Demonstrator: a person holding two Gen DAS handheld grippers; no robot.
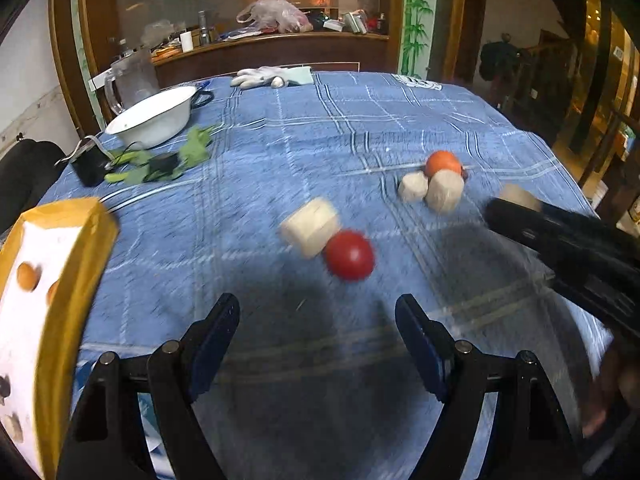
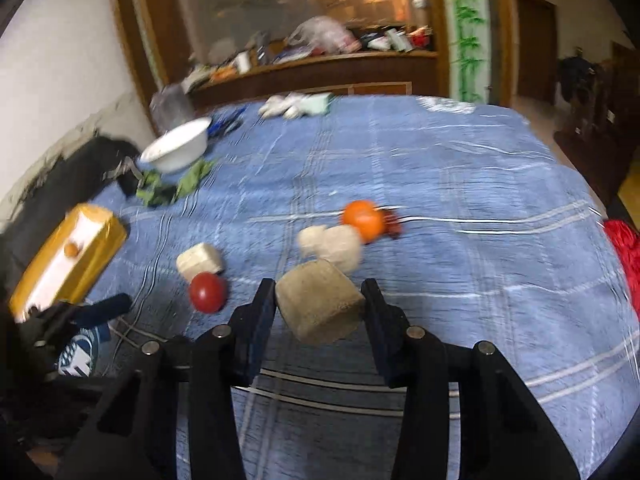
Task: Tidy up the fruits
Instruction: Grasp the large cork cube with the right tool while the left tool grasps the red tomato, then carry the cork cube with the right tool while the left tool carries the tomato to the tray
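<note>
Beige block (image 2: 320, 304) is pinched in the right gripper (image 2: 320, 300) jaws, lifted near the tomato (image 2: 207, 291); left gripper (image 1: 318, 320) jaws are spread, empty. Most fruit remains scattered beyond the tomato, so sorting seems barely begun.

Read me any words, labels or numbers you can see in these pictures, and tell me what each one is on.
None can be read.
Round printed emblem at the far edge of the blue tablecloth: too small to read.
White-on-blue print at the cloth's near corner: blurred.
Yellow box: only pictures show, no text.
</note>
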